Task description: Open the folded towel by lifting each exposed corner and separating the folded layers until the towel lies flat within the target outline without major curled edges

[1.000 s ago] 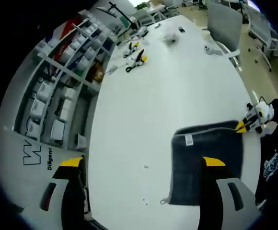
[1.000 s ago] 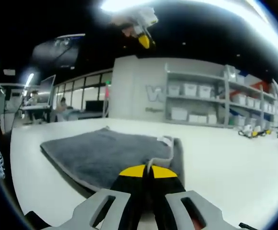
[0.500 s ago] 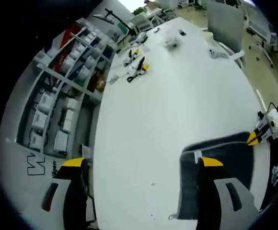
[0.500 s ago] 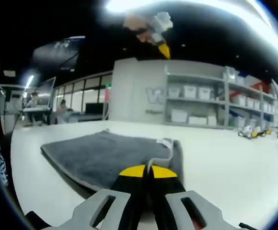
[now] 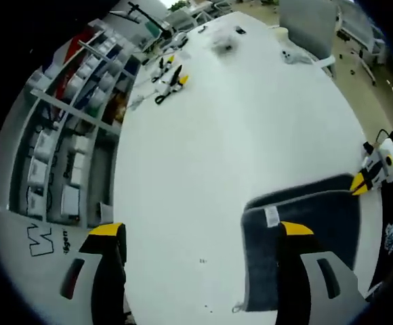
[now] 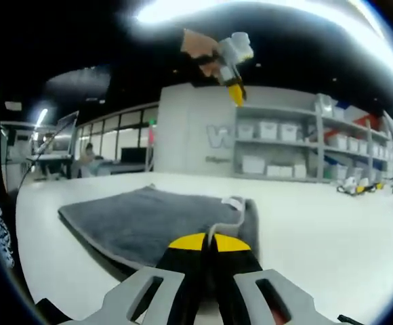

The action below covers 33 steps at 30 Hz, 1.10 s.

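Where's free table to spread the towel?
Bare table runs from the towel out to the far tools, and from the towel to the shelf-side edge. It is crowded at the far end and at the right gripper on the towel's corner.

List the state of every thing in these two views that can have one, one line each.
towel: folded, lying flat on the table, one corner pinched.
right gripper: shut on the towel's near corner, low at the table.
left gripper: open, held high above the table, holding nothing.
white table: bears the towel; small tools lie at its far end.
shelf bins: sitting on the shelves.
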{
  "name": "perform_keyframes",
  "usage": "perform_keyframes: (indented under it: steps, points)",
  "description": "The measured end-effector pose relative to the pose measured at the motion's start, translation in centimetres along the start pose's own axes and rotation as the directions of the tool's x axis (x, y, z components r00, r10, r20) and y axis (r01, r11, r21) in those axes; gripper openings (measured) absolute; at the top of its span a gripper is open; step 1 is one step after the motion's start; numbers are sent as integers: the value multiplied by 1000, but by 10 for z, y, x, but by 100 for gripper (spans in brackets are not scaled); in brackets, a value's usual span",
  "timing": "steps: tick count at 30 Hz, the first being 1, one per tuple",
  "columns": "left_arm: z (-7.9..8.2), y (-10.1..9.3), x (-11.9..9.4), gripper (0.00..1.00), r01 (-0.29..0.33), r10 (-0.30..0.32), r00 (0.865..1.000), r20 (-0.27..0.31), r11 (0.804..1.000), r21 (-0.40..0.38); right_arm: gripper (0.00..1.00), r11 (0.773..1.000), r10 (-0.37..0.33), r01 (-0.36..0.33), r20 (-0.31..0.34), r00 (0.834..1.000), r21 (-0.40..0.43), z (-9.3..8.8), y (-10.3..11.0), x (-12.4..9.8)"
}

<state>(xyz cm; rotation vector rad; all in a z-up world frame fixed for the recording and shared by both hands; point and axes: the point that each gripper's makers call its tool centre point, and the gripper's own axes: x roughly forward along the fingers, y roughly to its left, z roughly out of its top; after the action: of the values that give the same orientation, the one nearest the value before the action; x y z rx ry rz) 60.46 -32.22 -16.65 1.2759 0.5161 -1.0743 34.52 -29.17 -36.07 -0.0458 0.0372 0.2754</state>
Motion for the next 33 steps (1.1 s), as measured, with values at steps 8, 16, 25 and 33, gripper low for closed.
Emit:
perform_keyframes:
  steps: [8,16,25,33]
  points:
    - [-11,-20,42,89,45,-45,999,-18,999,-3,0,1000,-3,3,3,1000,8,0,-1,1]
    - [-24,-35,70,86,88,-88,995,-42,996,-5,0,1000,-4,4,3,1000,7,0,-2,1]
    - [-31,-43,80,84,110,-111,992,-66,994,-16,0,1000,-8,8,13,1000,6,2,-4,1]
    - [-36,-55,97,84,135,-136,989,-55,991,-25,0,1000,-5,4,16,1000,12,2,-4,-1]
